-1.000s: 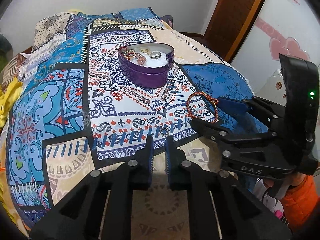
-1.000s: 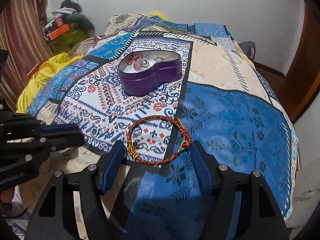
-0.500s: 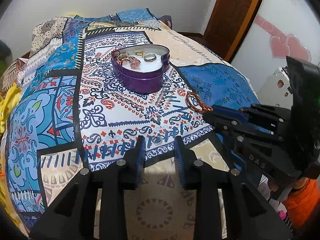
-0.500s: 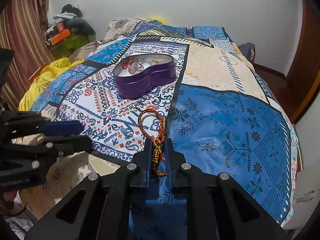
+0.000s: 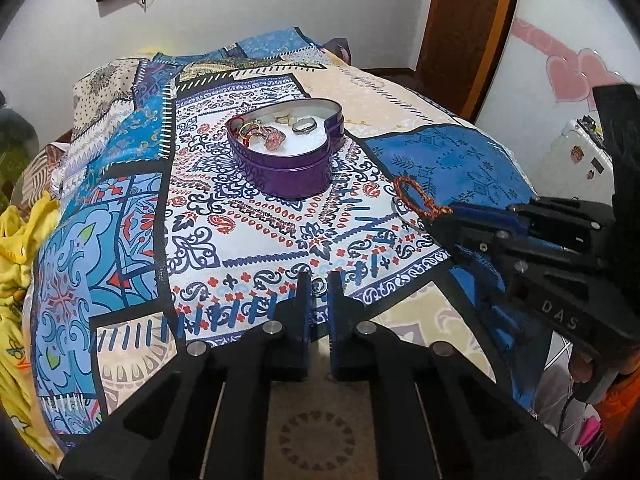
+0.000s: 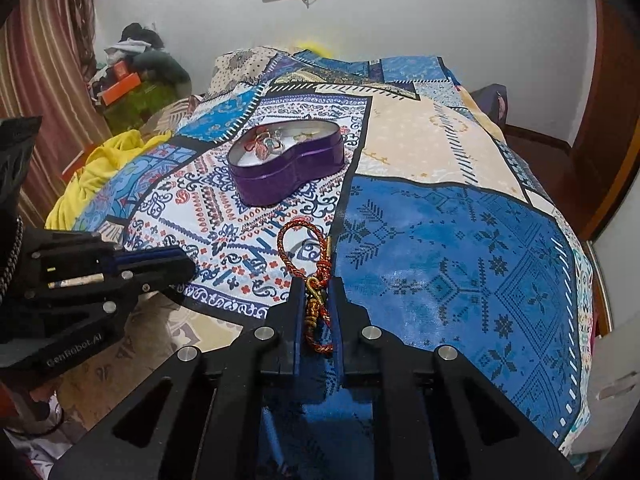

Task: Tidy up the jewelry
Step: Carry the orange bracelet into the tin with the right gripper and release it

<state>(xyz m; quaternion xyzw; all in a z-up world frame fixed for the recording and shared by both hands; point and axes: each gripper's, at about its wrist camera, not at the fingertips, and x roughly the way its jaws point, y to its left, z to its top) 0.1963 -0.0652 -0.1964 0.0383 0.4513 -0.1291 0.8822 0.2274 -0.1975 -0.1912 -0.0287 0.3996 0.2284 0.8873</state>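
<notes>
Right hand-held gripper (image 6: pixel 316 300), lower centre, clamped on red braided bracelet (image 6: pixel 308 256), lifting it for stowing. Left hand-held gripper (image 5: pixel 318 284) just closed on small ring (image 5: pixel 319 283) on bed (image 5: pixel 256 236). Purple heart tin (image 5: pixel 288 160), upper centre, holds sorted jewelry.

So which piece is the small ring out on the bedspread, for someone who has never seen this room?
Start at the purple heart-shaped tin on the patterned bedspread and come toward the camera. The small silver ring sits between the fingertips of the left hand-held gripper. Unlike the red braided bracelet, it is tiny, plain and metallic.
</notes>
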